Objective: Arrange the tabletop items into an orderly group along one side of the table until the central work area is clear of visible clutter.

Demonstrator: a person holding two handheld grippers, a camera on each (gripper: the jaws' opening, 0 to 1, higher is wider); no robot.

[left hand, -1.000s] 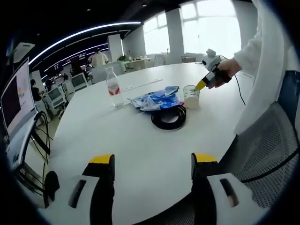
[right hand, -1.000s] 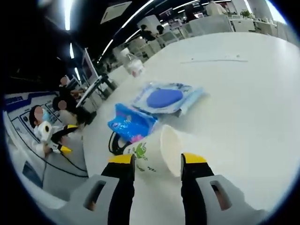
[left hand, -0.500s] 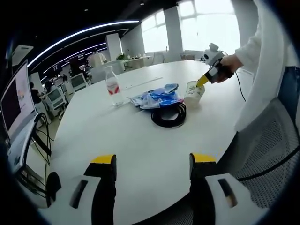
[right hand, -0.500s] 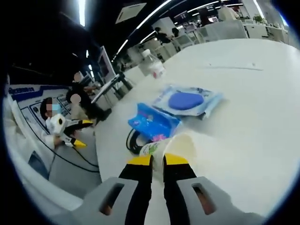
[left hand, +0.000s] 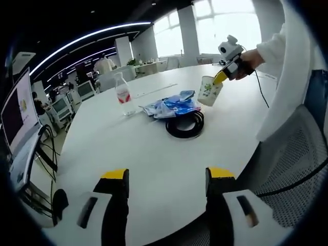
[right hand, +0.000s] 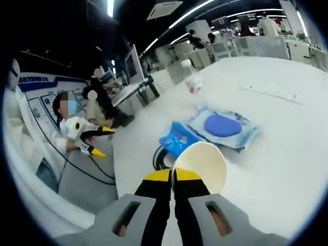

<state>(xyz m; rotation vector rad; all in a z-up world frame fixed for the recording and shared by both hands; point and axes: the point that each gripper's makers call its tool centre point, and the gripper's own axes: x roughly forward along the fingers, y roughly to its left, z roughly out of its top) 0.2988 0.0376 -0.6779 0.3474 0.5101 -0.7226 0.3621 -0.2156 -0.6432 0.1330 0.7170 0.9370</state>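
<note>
Barely begun: nothing grouped yet.
Right claw (right hand: 173, 176): clamped on paper cup (right hand: 201, 164) — airborne.
Left claw (left hand: 166, 177): apart, empty.
Left: bottle (left hand: 123, 95), packets (left hand: 170, 106), cable coil (left hand: 184, 125) — mid-surface (left hand: 128, 159).

A white round table (left hand: 154, 169) fills an open office. On it lie a bottle (left hand: 124, 95) (upright), blue packets (left hand: 171, 106) and a coiled black cable (left hand: 184, 126).

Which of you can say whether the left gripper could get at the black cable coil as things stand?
Probably yes. The left gripper is open and empty, and bare table lies between it and the black cable coil. The right gripper holds the paper cup lifted off to one side.
</note>
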